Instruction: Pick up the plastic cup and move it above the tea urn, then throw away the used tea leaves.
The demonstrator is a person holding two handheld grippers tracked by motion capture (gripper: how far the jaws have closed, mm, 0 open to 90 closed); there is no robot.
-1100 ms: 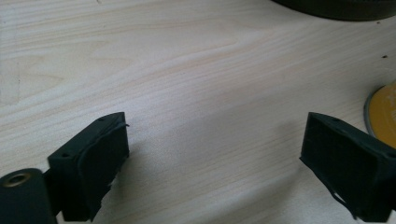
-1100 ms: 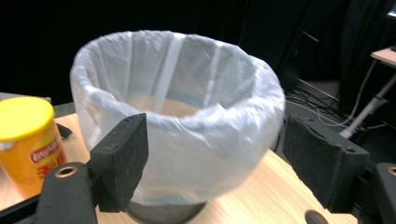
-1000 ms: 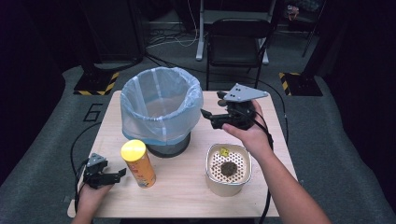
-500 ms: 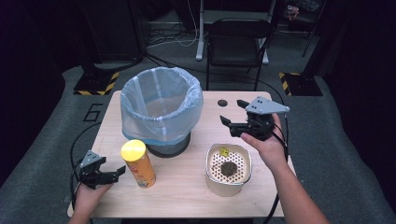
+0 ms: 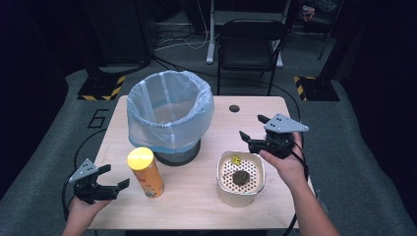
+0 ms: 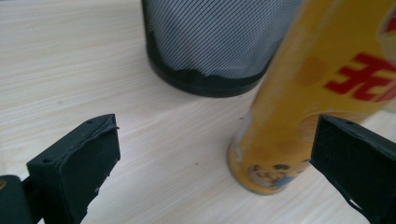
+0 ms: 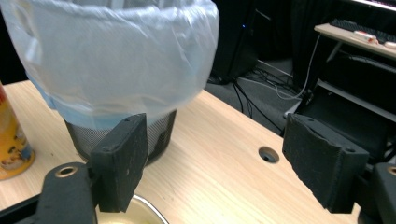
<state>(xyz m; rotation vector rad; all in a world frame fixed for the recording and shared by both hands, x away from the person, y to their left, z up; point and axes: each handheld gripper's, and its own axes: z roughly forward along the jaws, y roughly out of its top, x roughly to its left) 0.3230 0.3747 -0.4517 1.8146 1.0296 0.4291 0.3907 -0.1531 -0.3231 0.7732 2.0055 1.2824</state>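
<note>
1. Plainly, the yellow snack tube (image 5: pixel 146 172) stands upright on the worktop (image 5: pixel 196 206), just beside the bin (image 5: pixel 169 115).
2. Left gripper (image 5: pixel 107 186) fingers have just been opening, now wide and empty; right gripper (image 5: pixel 252 139) part-open, empty.
3. Light, stiff, slick, likely tippy: grip mid-body.

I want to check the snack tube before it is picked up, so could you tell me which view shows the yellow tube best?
The high view: the yellow tube stands upright, seen whole, lid on, beside the bin. The left gripper view gives a blurred close-up of its lower part, and the right gripper view catches a sliver of it at the left edge.
</note>
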